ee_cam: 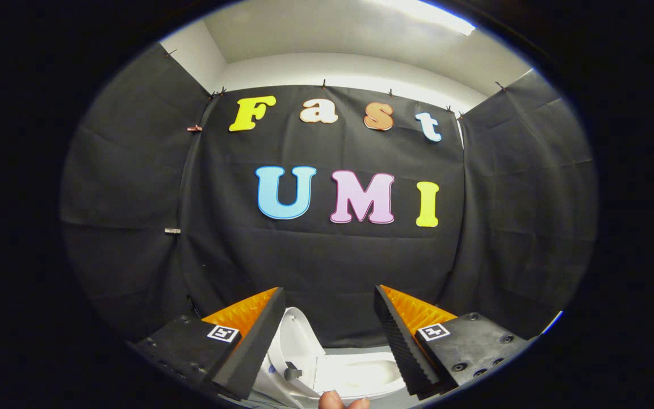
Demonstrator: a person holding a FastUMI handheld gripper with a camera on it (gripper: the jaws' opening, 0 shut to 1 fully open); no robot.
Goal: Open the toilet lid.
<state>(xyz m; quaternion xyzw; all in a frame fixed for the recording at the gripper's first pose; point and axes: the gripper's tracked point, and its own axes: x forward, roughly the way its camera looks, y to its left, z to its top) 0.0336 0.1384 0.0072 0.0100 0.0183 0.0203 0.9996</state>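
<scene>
My gripper (328, 291) is open, with a wide gap and nothing between its fingers. It is held high and points at the black cloth wall. Low between the fingers lies the white toilet (361, 372). Its white lid (294, 341) stands raised beside the left finger, with a small grey hinge piece (292, 372) at its base. The pale seat and bowl opening show beside the lid, toward the right finger. The fingers are well above the toilet and touch no part of it.
Black cloth walls (327, 255) close the booth behind and on both sides. A white ceiling with a bright light (429, 14) is above. A person's fingertips (335, 401) show just below the toilet, between the gripper's fingers.
</scene>
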